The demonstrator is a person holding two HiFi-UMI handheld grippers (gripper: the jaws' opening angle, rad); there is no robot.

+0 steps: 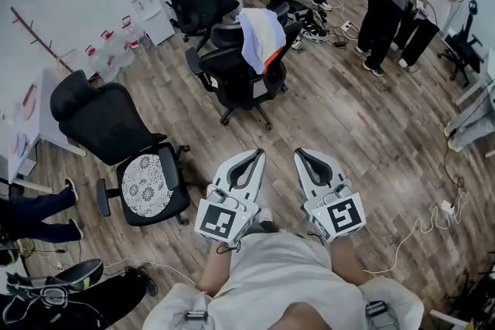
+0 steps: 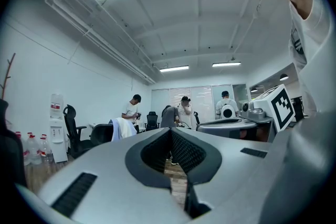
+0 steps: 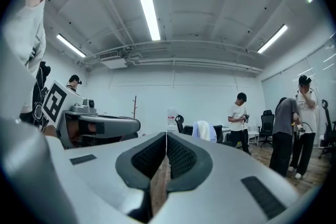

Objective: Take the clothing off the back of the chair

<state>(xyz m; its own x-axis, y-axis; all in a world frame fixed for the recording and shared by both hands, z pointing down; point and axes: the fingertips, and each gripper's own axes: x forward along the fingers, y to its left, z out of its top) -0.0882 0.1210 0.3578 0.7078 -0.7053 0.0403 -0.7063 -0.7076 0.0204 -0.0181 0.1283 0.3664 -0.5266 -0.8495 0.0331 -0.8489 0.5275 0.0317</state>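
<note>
While shut tight on nothing, held level and side by side: left gripper (image 1: 254,154), right gripper (image 1: 302,154). Well apart from the clothing (image 1: 259,35), draped over the back of the black chair (image 1: 240,77) ahead. Probably approach step. Next calls for closing in, opening jaws, pinching the top fold. Hangs downward, long axis roughly vertical.

White clothing (image 1: 259,35), orange edge; black chair (image 1: 240,81); brown wood-grain floor (image 1: 348,120).

The clothing (image 1: 260,36) hides part of the back of the chair (image 1: 238,79).
</note>
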